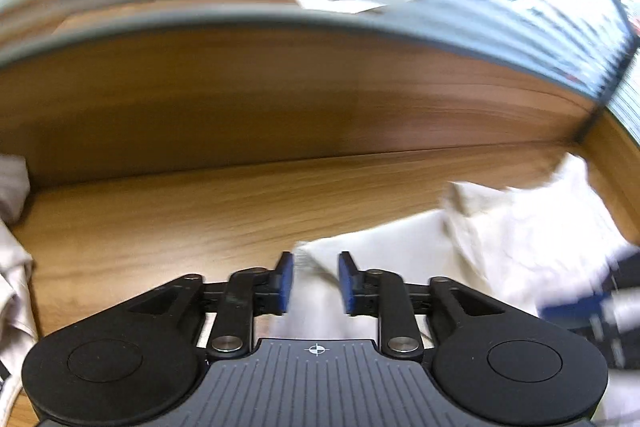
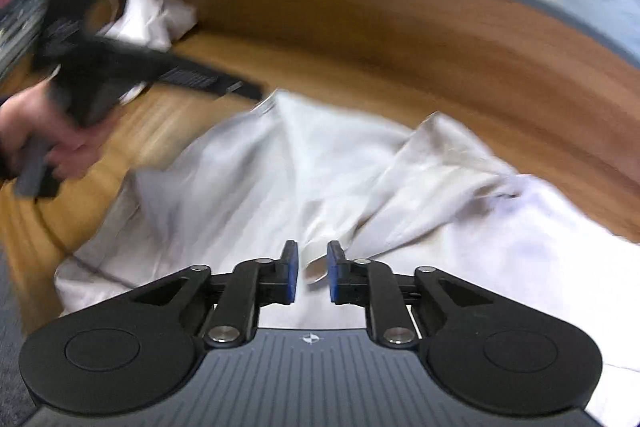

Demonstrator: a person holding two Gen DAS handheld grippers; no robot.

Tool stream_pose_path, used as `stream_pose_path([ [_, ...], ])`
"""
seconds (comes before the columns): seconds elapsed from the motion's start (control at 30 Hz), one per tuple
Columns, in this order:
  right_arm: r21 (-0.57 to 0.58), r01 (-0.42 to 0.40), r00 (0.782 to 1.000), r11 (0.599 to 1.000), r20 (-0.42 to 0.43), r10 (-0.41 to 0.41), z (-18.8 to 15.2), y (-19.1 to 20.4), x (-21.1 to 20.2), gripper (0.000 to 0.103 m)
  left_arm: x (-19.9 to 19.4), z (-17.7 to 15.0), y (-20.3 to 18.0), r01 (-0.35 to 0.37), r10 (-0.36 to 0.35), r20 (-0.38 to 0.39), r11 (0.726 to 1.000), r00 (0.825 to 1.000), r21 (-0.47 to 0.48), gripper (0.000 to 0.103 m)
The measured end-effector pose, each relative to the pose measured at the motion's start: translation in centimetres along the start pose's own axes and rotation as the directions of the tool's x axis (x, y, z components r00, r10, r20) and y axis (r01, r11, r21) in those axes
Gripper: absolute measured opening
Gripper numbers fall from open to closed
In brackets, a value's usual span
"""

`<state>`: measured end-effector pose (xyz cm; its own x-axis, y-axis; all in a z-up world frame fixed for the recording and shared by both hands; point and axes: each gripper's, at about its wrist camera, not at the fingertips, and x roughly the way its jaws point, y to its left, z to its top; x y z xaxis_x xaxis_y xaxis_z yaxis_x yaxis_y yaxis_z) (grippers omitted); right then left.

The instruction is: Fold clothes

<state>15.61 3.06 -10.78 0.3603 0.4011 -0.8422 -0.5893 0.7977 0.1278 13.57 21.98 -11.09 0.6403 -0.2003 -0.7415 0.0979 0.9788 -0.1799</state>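
A white garment [image 2: 280,167] lies crumpled and partly spread on the wooden table [image 2: 168,115]. My right gripper [image 2: 313,271] hovers over its near part. Its blue pads stand a little apart, with a small raised fold of cloth in the gap and neither pad pressing on it. In the left wrist view the same garment [image 1: 500,227] lies to the right. One corner of it reaches under my left gripper [image 1: 316,281], whose pads are apart with a clear gap and grip nothing. A hand [image 2: 48,143] holds the left gripper at the upper left of the right wrist view.
A wooden back panel [image 1: 280,99] walls off the table's far side. More pale cloth [image 1: 12,267] lies at the left edge of the left wrist view, and a white pile [image 2: 152,15] lies in the far left corner. Both views are motion-blurred.
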Motion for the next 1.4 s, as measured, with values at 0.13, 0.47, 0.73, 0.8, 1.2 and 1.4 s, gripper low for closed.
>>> stream_pose_path([
  [0.13,0.05,0.097,0.994,0.994,0.046,-0.099,1.8,-2.3,-0.3,0.019,-1.4,-0.7,-3.7,0.058,-0.057,-0.016,0.994,0.998,0.096,0.052],
  [0.47,-0.076,0.146,0.989,0.986,0.025,-0.144,5.9,-5.9,2.7,0.034,1.6,-4.0,-11.5,0.153,-0.122,-0.138,0.958,0.983,0.241,0.065],
  [0.73,-0.305,0.128,0.987,0.944,-0.054,-0.152,7.7,-7.5,5.6,0.034,4.6,-5.0,-13.7,0.084,-0.025,-0.175,0.938,0.984,0.337,0.032],
  [0.8,-0.316,0.121,0.986,0.941,-0.068,-0.15,7.3,-7.7,5.3,0.021,4.8,-4.9,-13.6,0.075,-0.011,-0.188,0.94,0.982,0.334,0.016],
  [1.2,-0.302,0.145,0.989,0.942,0.053,-0.136,-0.8,-5.8,-2.0,0.003,-2.9,-4.6,-15.1,-0.053,0.072,-0.027,0.903,0.997,0.426,0.006],
  [1.4,-0.304,0.143,0.99,0.942,0.05,-0.134,-7.2,-3.0,-5.1,0.003,-5.6,-8.7,-17.5,-0.096,0.118,-0.013,0.857,0.993,0.507,0.006],
])
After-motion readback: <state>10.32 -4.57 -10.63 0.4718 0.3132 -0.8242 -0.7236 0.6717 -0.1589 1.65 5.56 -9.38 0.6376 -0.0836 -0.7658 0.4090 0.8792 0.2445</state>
